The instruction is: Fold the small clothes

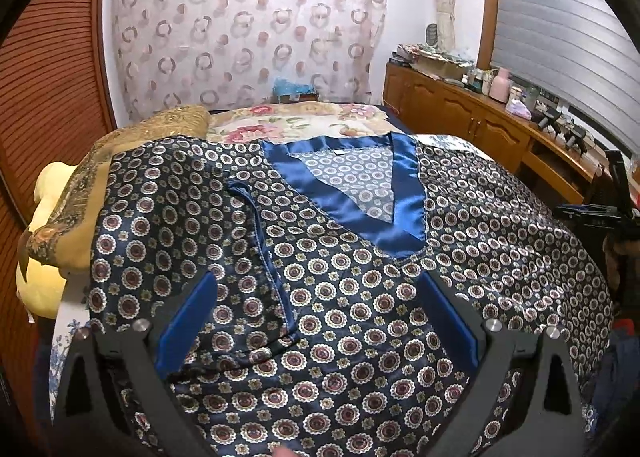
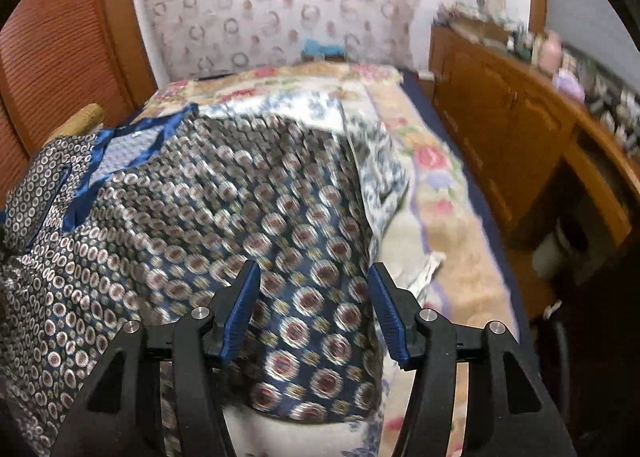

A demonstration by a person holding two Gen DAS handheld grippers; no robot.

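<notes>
Item: navy satin V-neck top [image 1: 360, 297], printed all over with ringed medallions, plain blue trim at the neckline and sleeve edge; spread front-up on a bed [image 2: 440, 193] covered by a floral blanket, neckline toward the far end. A small pale tag sits inside the collar; no writing on it can be read, and no brand shows anywhere. Left gripper [image 1: 316, 321]: angled down over the chest of the top, blue-padded jaws spread wide, cloth lying flat under the gap and not pinched. One sleeve is folded in across the chest, just ahead of its left finger. Right gripper [image 2: 314, 309]: tilted down over the garment's right side near its edge, jaws partly apart, pads clear of the fabric; this view is motion-blurred. Surroundings: yellow plush toy [image 1: 44, 257] beside a gold cushion [image 1: 120, 161], wooden sideboard [image 1: 480, 121], ring-patterned curtain [image 1: 248, 25].
</notes>
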